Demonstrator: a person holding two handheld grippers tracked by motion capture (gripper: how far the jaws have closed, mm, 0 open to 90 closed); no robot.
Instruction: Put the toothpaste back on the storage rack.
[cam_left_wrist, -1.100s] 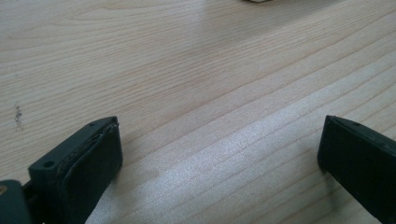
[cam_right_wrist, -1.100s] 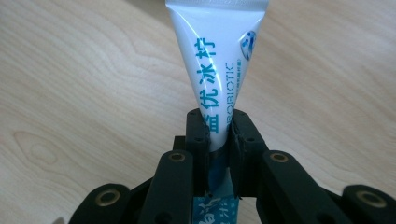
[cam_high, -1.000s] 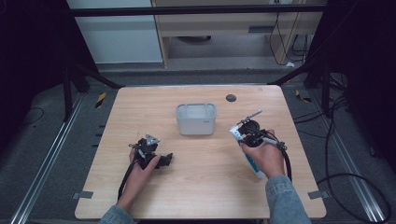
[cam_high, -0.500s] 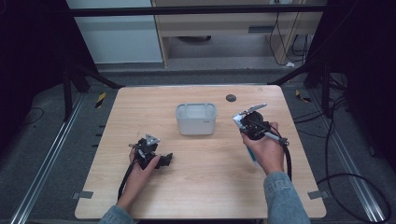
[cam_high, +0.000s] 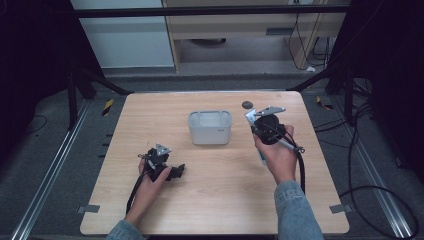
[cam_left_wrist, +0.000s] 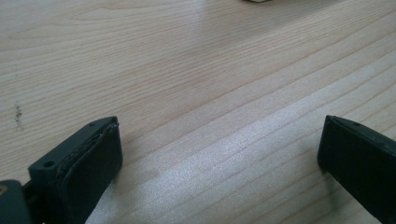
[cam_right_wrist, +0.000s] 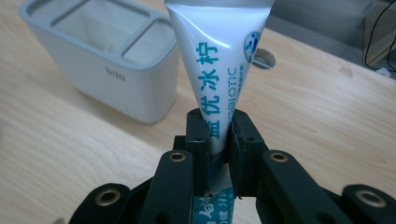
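Note:
A white toothpaste tube (cam_right_wrist: 219, 60) with blue lettering stands between the jaws of my right gripper (cam_right_wrist: 217, 130), which is shut on its lower part; the crimped flat end points away from the camera. In the high view the right gripper (cam_high: 260, 134) holds the tube (cam_high: 250, 116) in the air just right of a white holder (cam_high: 210, 132) with several open compartments (cam_right_wrist: 116, 88). My left gripper (cam_high: 177, 171) rests low over the table at the front left, open, its pads (cam_left_wrist: 100, 158) wide apart with bare wood between them.
The wooden table (cam_high: 220, 195) has a small dark round hole (cam_high: 247, 104) behind the tube, also in the right gripper view (cam_right_wrist: 262, 58). Cables trail from both grippers toward the front edge. Dark floor, rails and stands surround the table.
The right gripper has lifted the tube and carried it toward the far side of the table, closer to the holder's right side. The left gripper has stayed put.

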